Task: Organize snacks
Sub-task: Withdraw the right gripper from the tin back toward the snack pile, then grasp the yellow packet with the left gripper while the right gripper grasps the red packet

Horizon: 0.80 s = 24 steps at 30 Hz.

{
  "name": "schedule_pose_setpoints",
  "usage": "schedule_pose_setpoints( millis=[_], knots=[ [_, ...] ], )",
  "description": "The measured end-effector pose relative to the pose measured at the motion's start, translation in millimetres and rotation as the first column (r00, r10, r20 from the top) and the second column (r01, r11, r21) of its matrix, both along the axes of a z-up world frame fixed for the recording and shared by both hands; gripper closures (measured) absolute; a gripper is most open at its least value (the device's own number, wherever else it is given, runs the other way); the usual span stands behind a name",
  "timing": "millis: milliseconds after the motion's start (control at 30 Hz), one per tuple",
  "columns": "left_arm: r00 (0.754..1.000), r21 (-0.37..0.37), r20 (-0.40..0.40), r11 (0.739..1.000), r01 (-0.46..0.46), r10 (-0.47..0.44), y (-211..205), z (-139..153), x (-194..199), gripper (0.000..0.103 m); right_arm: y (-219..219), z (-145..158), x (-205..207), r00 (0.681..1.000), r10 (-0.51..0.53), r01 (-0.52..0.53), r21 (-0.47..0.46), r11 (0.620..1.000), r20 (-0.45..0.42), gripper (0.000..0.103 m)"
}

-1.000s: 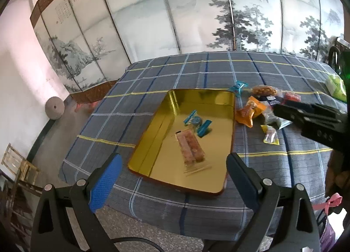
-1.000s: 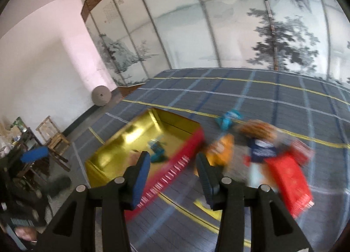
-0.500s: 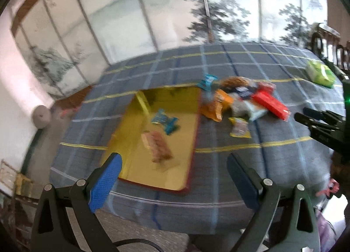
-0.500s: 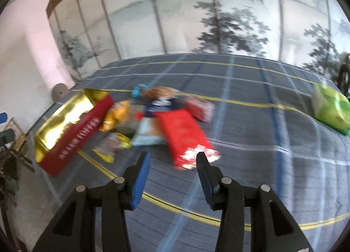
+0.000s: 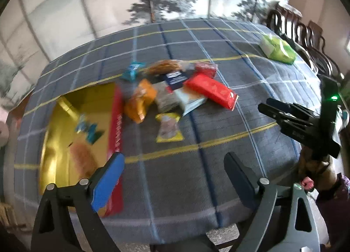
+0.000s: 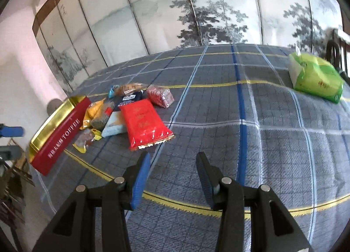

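A gold tin with red sides point(image 5: 65, 134) point(image 6: 59, 134) sits on the plaid table and holds several small snacks, blurred. Beside it lies a pile of snack packets: a long red packet point(image 5: 211, 92) point(image 6: 143, 122), an orange bag point(image 5: 141, 101), a small yellow packet point(image 5: 168, 128) and others. My left gripper point(image 5: 174, 174) is open and empty above the table's near edge. My right gripper point(image 6: 172, 174) is open and empty, just short of the red packet. It also shows in the left wrist view point(image 5: 273, 107).
A green tissue pack point(image 6: 315, 77) point(image 5: 277, 48) lies at the far right of the table. Dark wooden chairs point(image 5: 306, 31) stand behind it. A painted folding screen point(image 6: 175, 11) runs along the back. The table's near edge drops to the floor.
Both views have swung right, from the tin toward the snack pile. The right gripper has moved from the tin to the long red packet. Both grippers stay open.
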<state>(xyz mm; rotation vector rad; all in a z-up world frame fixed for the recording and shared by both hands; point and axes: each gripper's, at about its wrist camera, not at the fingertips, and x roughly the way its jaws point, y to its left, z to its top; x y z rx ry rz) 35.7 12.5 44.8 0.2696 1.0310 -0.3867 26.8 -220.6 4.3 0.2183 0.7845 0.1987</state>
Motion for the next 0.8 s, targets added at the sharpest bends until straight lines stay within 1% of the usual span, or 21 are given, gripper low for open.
schedule_pose_setpoints(
  millis=[33,67,133,233,367,533,600,667,700,733,767,800],
  knots=[
    [1.0,0.004,-0.009,1.0,0.019,-0.019,-6.4,-4.7,6.8,0.025,-2.3,0.5,-1.5,1.0,-0.002,0.001,0.016,1.0,0.008,0.058],
    [0.999,0.012,-0.034,0.999,0.037,-0.037,-12.8,-12.7,17.9,0.035,-4.0,0.7,-2.7,1.0,0.0,0.0,0.031,1.0,0.014,0.058],
    [0.996,0.024,-0.084,0.999,0.04,-0.038,-18.8,-26.2,35.8,0.044,-5.1,1.0,-4.6,1.0,0.007,-0.009,0.047,0.999,0.024,0.058],
    [0.988,0.043,-0.154,0.999,0.017,-0.01,-20.9,-48.1,59.4,0.046,-4.3,2.5,-5.6,0.999,0.025,-0.027,0.058,0.998,0.037,0.058],
    [0.986,0.091,-0.168,0.996,0.012,0.003,-24.7,-63.7,70.6,0.046,-4.5,3.7,-9.0,0.998,0.037,-0.04,0.069,0.997,0.057,0.055],
    [0.983,0.108,-0.183,0.994,0.025,-0.004,-32.8,-73.0,77.8,0.046,-3.3,5.1,-11.3,0.996,0.05,-0.056,0.079,0.995,0.07,0.054],
    [0.981,0.112,-0.192,0.993,0.028,-0.006,-34.8,-78.1,80.4,0.048,-4.1,5.9,-11.7,0.996,0.051,-0.057,0.083,0.995,0.074,0.054],
    [0.979,0.107,-0.204,0.994,0.023,-0.001,-34.3,-83.3,83.6,0.052,-4.3,6.2,-12.5,0.996,0.052,-0.059,0.085,0.995,0.078,0.053],
    [0.978,0.063,-0.209,0.998,0.012,0.002,-31.3,-83.7,85.8,0.056,-4.9,6.2,-12.9,0.996,0.052,-0.059,0.086,0.994,0.079,0.053],
    [0.979,0.04,-0.206,0.999,-0.001,0.009,-28.6,-83.5,87.0,0.075,-5.0,6.2,-12.8,0.996,0.053,-0.06,0.087,0.994,0.079,0.053],
    [0.981,0.032,-0.192,0.999,-0.016,0.022,-26.2,-82.8,86.9,0.08,-5.4,6.1,-12.4,0.996,0.053,-0.059,0.088,0.994,0.078,0.053],
    [0.982,0.028,-0.186,0.999,-0.03,0.035,-24.0,-82.3,85.6,0.082,-5.4,6.1,-12.3,0.996,0.052,-0.058,0.089,0.994,0.077,0.052]
  ],
)
